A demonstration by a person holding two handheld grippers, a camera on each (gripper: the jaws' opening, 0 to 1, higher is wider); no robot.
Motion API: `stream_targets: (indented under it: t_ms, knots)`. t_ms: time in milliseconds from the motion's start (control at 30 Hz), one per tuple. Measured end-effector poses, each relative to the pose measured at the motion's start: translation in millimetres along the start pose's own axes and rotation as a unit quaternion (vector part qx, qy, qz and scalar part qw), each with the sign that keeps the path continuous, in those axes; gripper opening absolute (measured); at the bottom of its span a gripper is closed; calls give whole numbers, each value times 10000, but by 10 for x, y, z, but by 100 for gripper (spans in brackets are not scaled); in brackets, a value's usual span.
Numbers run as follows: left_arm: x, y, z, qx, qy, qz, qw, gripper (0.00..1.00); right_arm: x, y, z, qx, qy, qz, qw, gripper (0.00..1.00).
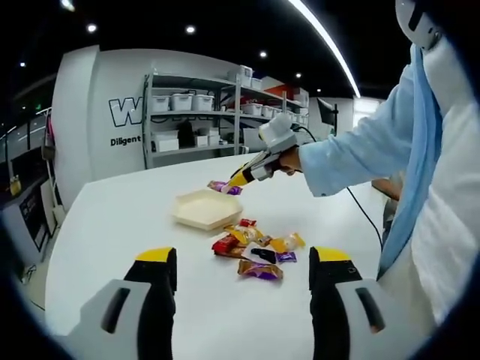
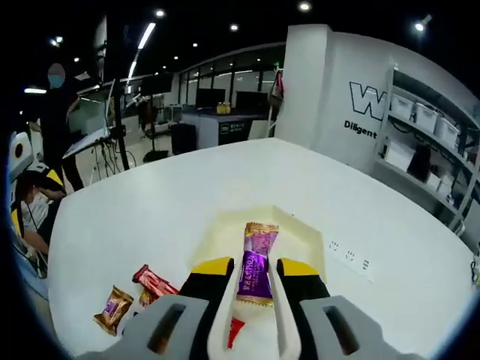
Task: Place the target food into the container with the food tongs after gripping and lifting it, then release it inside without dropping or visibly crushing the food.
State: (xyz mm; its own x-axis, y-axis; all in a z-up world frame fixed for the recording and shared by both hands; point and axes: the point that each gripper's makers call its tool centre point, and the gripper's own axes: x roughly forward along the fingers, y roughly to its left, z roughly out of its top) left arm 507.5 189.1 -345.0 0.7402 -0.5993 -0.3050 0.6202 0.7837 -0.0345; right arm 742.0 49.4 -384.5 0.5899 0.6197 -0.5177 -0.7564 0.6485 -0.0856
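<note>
In the left gripper view the left tool point(image 1: 244, 274) rises from the bottom edge with its two yellow-tipped jaws spread wide apart and nothing between them, hanging above the white worktop point(image 1: 112, 225). Just beyond those jaws, in the lower centre of the frame, lies a loose pile of wrapped candies point(image 1: 257, 251) in red, yellow, orange and purple wrappers, all resting on the worktop. Farther back, left of centre, sits the cream container point(image 1: 204, 208), a shallow angular tray. At the container's far right edge the right tool point(image 1: 227, 184) reaches in from the right, held by a person's hand point(image 1: 289, 160) on a light blue sleeve point(image 1: 360, 150), and a purple candy point(image 1: 224, 187) hangs at its tip. In the right gripper view the right tool point(image 2: 255, 274) comes up from the bottom centre with its jaws drawn close on the purple candy point(image 2: 256, 265), which stands lengthwise between them (its wrapper looks flat and unsquashed), directly over the container point(image 2: 304, 232) in the middle of the frame. At the lower left of that view, a gold-wrapped candy point(image 2: 113, 308) and a red-wrapped candy point(image 2: 155, 283) lie on the worktop point(image 2: 150, 217), near each other and apart from the container. Shelving with white bins point(image 1: 195, 120) stands against the back wall in the upper centre of the left gripper view.
</note>
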Motion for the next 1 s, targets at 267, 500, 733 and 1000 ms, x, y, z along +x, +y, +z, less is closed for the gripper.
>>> stream_targets:
  t_ms: [267, 500, 733, 1000]
  knots:
    - [-15, 30, 9, 10, 2, 53, 10000, 69, 47, -84, 54, 14, -82, -72, 9999, 20]
    - [-3, 32, 1, 10, 5, 40, 10000, 69, 3, -67, 37, 39, -78, -41, 10000, 20]
    - [37, 3, 16, 28, -22, 9, 10000, 69, -113, -13, -38, 109, -114, -20, 9999, 20]
    - [73, -46, 37, 65, -31, -58, 10000, 69, -222, 78, -226, 174, -80, 51, 9998, 20]
